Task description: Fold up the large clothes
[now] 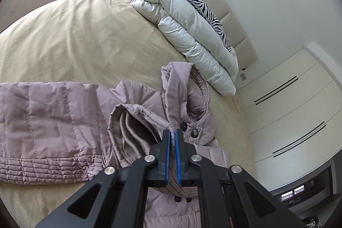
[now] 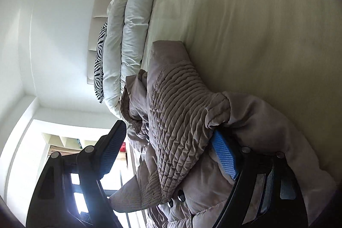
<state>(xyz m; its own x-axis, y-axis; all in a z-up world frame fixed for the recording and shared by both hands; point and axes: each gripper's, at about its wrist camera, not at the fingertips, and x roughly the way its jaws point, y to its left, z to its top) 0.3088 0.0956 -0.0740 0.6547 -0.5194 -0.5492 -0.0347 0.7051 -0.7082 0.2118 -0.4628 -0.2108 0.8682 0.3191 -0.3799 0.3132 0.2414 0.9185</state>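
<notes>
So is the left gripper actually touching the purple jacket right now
Touching. In the left wrist view the left gripper has its blue pads shut on a fold of the purple jacket, with fabric pinched between them and no gap visible.

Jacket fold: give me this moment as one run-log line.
left gripper: shut on jacket fabric | right gripper: open, jacket between its jaws | surface: bed | fold: unfinished

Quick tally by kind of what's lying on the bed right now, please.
Puffer jacket, mauve: 1
Folded duvet, white: 1
Zebra-print pillow: 1
Total: 3
</notes>
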